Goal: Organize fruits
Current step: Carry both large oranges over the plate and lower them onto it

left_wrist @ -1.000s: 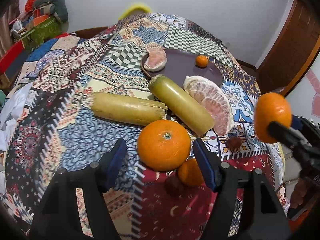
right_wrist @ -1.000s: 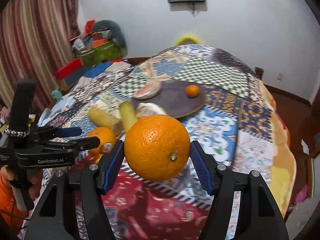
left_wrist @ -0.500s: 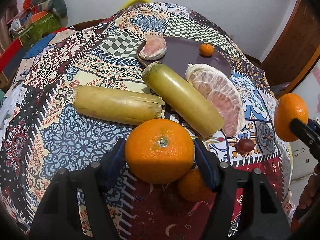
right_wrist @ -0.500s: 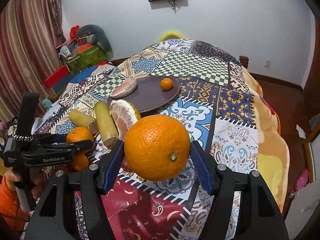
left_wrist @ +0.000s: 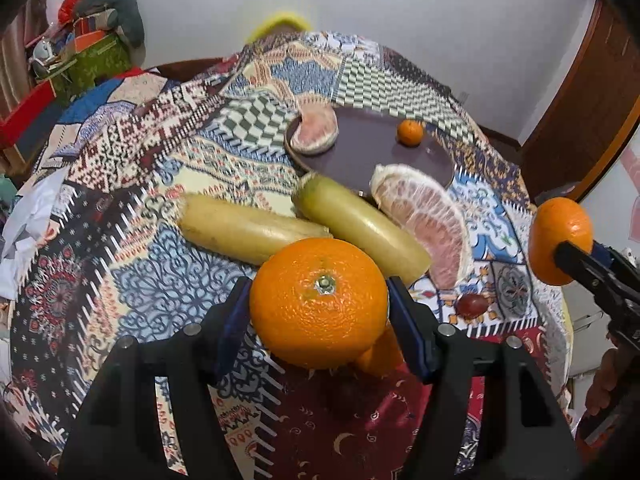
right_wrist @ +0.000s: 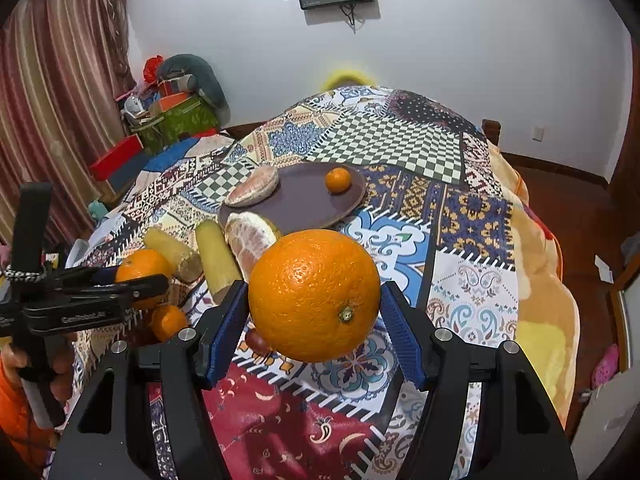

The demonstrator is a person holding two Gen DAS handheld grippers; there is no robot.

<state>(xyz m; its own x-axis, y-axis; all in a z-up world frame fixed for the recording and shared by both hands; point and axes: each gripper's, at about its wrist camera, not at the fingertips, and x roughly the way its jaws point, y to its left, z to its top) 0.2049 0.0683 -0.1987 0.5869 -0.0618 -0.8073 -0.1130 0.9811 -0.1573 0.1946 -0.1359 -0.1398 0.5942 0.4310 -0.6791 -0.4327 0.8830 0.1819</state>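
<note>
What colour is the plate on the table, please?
Dark purple-brown plate, clearest in the right wrist view.

Patchwork cloth (left_wrist: 248,128) on the desk: green-white checks, blue floral tiles, a dark red patch with crescents. Plate (left_wrist: 372,152) dull purple-brown. Oranges (left_wrist: 320,300) (right_wrist: 314,294) bright orange, green stem scars. Small mandarin (left_wrist: 410,132) orange. Two cane pieces (left_wrist: 360,224) yellow-green. Peeled pomelo segment (left_wrist: 432,212) pale pink with white pith. Gripper pads (right_wrist: 224,332) blue, frames black. Curtain (right_wrist: 52,120) striped red and tan.

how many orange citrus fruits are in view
4: one in the left hand-held gripper, one in the right hand-held gripper, a small one on the plate, one on the cloth.
</note>
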